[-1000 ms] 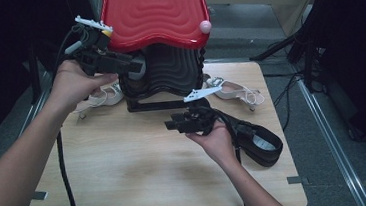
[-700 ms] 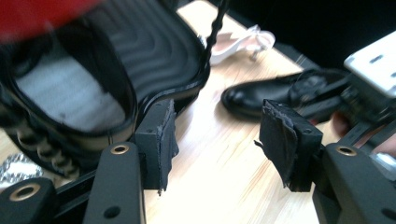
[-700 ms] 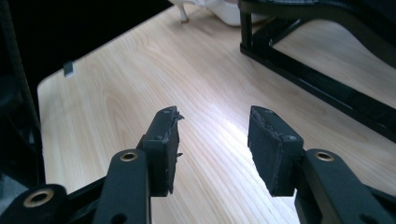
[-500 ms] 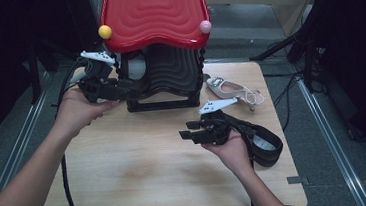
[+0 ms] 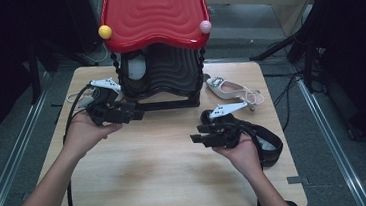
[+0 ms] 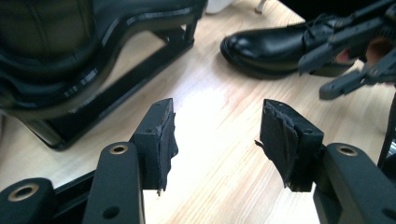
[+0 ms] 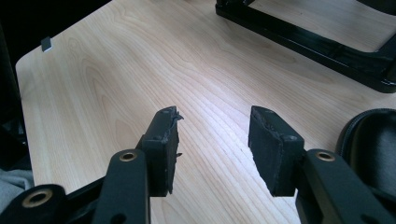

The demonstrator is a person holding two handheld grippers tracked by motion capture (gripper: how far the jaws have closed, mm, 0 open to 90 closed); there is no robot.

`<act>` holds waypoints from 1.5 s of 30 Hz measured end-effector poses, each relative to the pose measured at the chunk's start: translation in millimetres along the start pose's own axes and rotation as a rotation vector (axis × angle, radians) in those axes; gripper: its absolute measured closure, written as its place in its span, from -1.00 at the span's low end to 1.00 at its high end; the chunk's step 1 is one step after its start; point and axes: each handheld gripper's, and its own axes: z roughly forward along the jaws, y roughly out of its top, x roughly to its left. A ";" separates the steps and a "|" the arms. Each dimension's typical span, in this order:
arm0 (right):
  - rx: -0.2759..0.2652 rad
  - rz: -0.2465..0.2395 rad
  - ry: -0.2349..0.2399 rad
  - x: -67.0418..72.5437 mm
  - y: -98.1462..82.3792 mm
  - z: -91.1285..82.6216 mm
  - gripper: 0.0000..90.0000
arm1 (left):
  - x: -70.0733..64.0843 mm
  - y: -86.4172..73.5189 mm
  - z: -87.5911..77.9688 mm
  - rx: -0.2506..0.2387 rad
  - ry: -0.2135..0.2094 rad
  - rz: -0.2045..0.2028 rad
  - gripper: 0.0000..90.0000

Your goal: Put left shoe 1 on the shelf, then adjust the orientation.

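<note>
Left gripper (image 5: 134, 112), jaws apart and empty, hovers at 9 o'clock of the table (image 5: 143, 187), just off the black rack (image 5: 168, 76) base. Right gripper (image 5: 199, 134), jaws just opening with nothing between, sits at 3 o'clock beside the black boot (image 5: 265, 143). Open wood spans 6 o'clock to the near edge. The left gripper view shows the boot's glossy toe (image 6: 261, 46); the high view adds a white sandal (image 5: 230, 90) at 2 o'clock.

Right gripper (image 7: 212, 135) fingers (image 7: 164, 135) apart over bare wooden table (image 7: 116, 70), nothing between
</note>
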 end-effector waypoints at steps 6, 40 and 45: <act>-0.015 0.014 -0.006 -7.4 -6.9 -6.0 0.20 | -0.7 -18.1 11.6 0.004 -0.036 -0.020 0.01; -0.042 0.151 -0.222 -42.7 -67.4 -102.3 0.30 | 8.1 -49.2 60.1 0.051 -0.088 -0.027 0.06; -0.032 0.165 -0.248 -45.9 -73.0 -113.8 0.30 | 11.3 -49.2 60.7 0.052 -0.085 -0.034 0.06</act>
